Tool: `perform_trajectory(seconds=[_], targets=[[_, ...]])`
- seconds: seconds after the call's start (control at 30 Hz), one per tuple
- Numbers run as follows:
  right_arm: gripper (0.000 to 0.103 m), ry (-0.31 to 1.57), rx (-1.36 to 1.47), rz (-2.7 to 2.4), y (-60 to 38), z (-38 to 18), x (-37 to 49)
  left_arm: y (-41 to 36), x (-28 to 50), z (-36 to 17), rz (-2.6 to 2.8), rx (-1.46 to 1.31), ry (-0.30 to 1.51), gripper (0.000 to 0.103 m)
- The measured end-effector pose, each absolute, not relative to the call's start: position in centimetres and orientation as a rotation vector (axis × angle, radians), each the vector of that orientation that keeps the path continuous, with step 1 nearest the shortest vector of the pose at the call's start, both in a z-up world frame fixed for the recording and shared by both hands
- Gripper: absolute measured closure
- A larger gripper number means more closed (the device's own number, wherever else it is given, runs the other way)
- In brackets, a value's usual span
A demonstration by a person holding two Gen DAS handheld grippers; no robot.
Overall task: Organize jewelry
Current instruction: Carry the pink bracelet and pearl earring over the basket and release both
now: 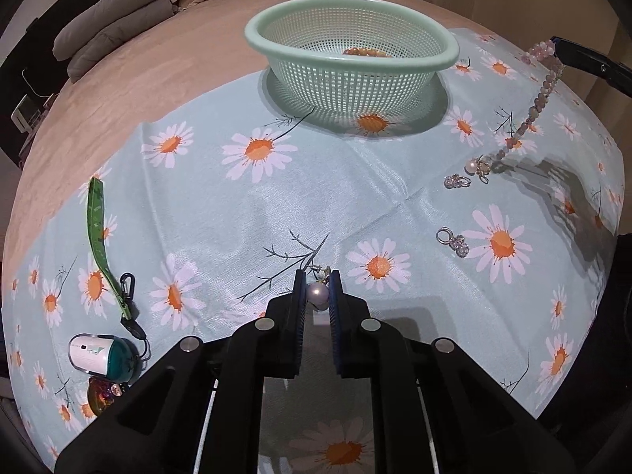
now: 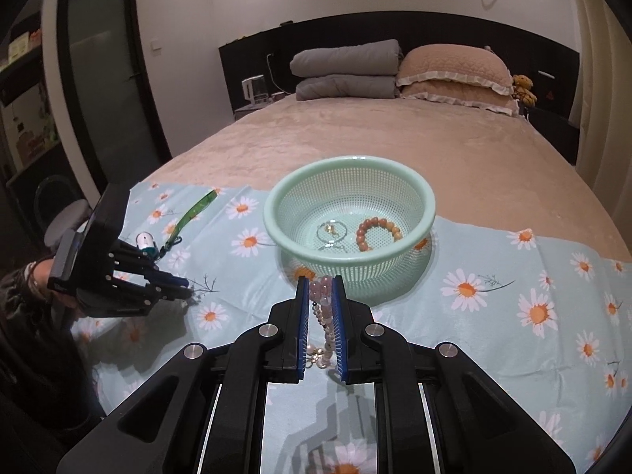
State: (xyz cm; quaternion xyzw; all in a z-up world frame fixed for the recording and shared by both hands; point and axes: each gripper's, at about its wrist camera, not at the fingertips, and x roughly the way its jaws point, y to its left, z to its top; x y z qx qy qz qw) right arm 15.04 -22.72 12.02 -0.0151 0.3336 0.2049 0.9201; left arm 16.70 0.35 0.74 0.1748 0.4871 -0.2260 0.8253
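Observation:
My left gripper (image 1: 317, 276) is shut on a pearl earring (image 1: 318, 294) low over the daisy cloth. My right gripper (image 2: 319, 281) is shut on a pink bead necklace (image 2: 322, 308) that hangs from its tips down to the cloth; the necklace also shows in the left wrist view (image 1: 541, 98). The mint mesh basket (image 2: 276, 205) stands just beyond the right gripper and holds an orange bead bracelet (image 2: 377, 231) and a thin silver bangle (image 2: 331, 233). Loose on the cloth lie a pearl earring (image 1: 478, 166) and two crystal earrings (image 1: 456, 181) (image 1: 454, 241).
A green lanyard (image 1: 96, 229) with a small white and teal device (image 1: 100, 357) lies on the cloth's left side. The cloth (image 1: 237, 205) covers the foot of a beige bed (image 2: 355, 138) with pillows and folded grey blankets (image 2: 343, 69) at the head.

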Motion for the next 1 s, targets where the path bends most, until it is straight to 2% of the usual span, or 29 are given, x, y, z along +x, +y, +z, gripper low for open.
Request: perform_trajectory(seconds=[0.53, 0.77, 1.0], targets=[[0.092, 0.532, -0.193, 0.434, -22.3, 20.7, 16.4, -1.2, 19.0, 10.2, -0.480, 0.432, 0.877, 0.091], [0.092, 0.498, -0.212, 0.441, -21.7, 22.0, 19.1, -3.9, 22.0, 13.3, -0.500, 0.434, 0.805, 0.091], [0.092, 0.520, -0.231, 0.444, -21.0, 20.7, 22.8, -7.4, 25.6, 13.2, -0.572, 0.441, 0.792, 0.091]])
